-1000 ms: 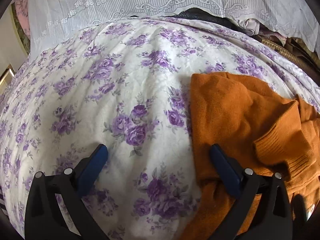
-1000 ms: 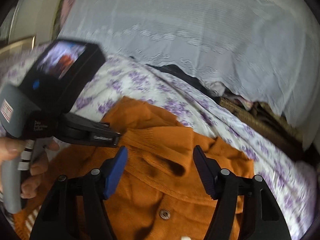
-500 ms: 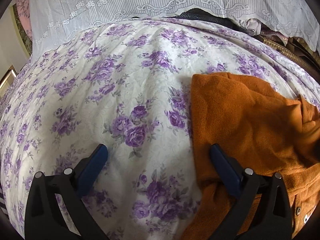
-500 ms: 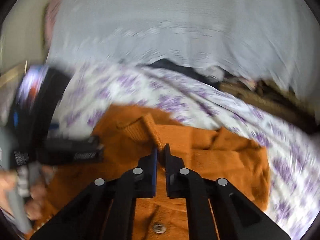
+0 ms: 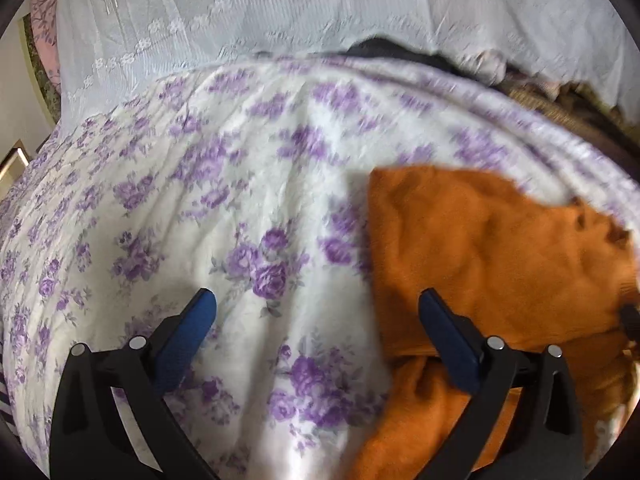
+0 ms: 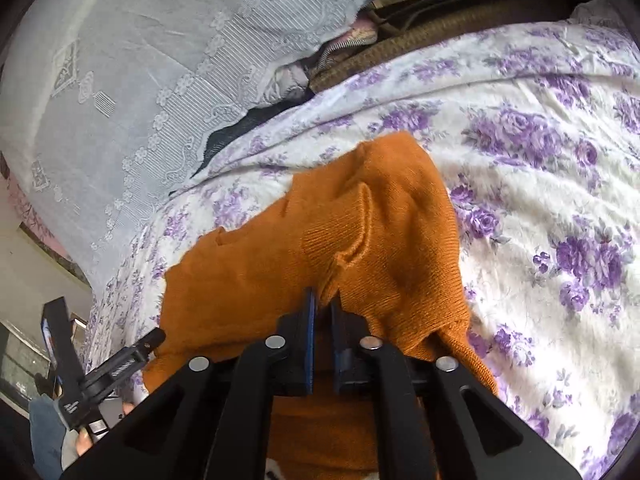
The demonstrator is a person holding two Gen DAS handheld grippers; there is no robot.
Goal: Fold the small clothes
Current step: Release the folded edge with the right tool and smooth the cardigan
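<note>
The right gripper [image 6: 323, 308], spread wide a second ago, has clenched on the orange knit cardigan [image 6: 360, 232] mid-bed on the floral bedsheet [image 6: 540, 128], starting a fold. The left gripper [image 5: 316, 312] stays released beside the cardigan's edge.

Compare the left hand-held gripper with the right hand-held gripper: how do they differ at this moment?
The left hand-held gripper is open with its fingers wide apart; the right hand-held gripper is shut on the orange sweater.
The left holds nothing, one finger over the floral bedsheet and one over the sweater's edge; the right pinches a fold of the knit.
Both have black frames and blue pads.
</note>
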